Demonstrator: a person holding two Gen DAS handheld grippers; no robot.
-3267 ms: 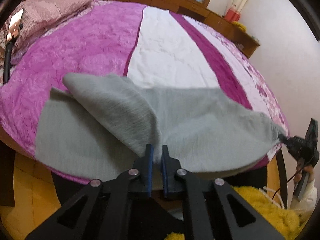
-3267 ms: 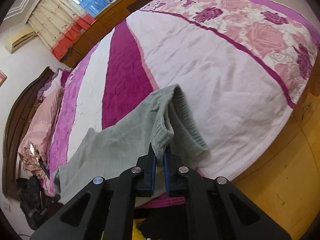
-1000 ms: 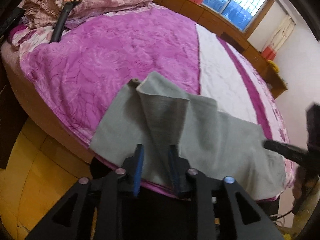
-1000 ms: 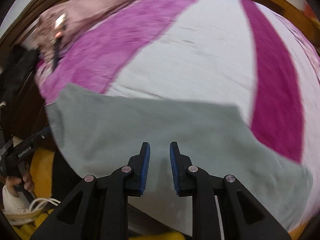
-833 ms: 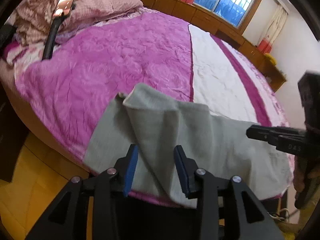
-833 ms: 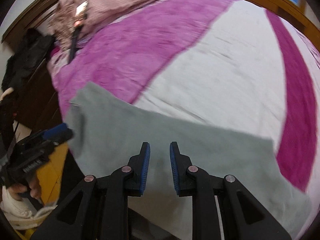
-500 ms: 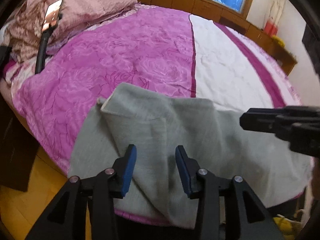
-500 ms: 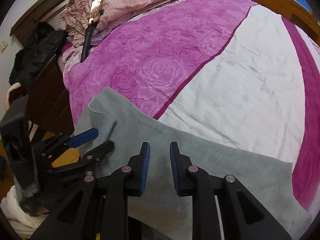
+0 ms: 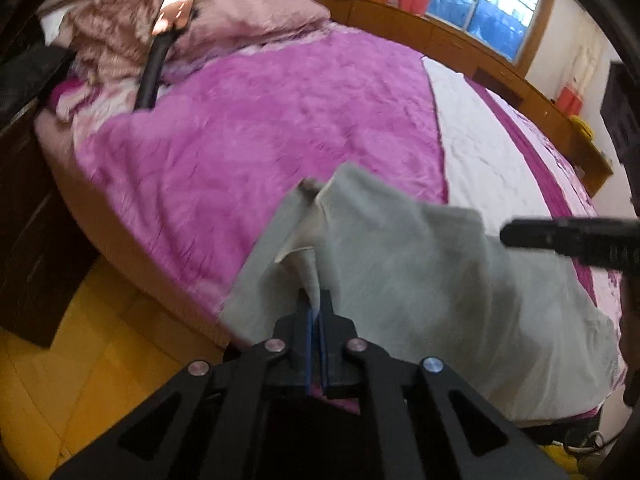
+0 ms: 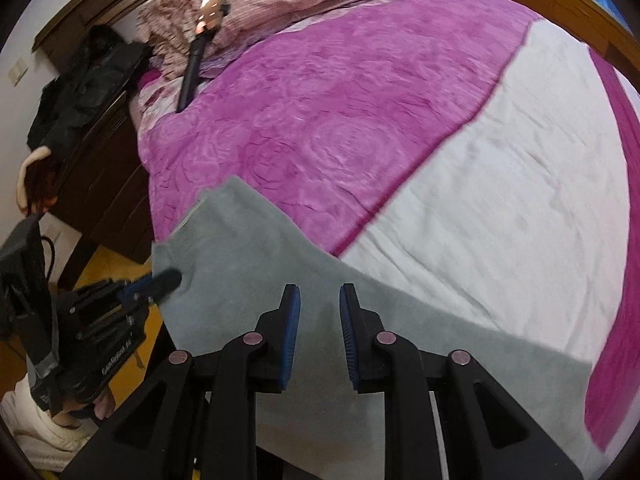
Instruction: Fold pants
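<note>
While the pants lie spread on the bed, the left claw pinches a raised fold. Right claw hovers spread above the cloth, gripping nothing.

Your work surface is a bed under a magenta rose-patterned quilt with a white band. The grey pants lie spread along its near edge. A rumpled pink blanket sits by the headboard, with a phone on a black stick propped against it.
</note>
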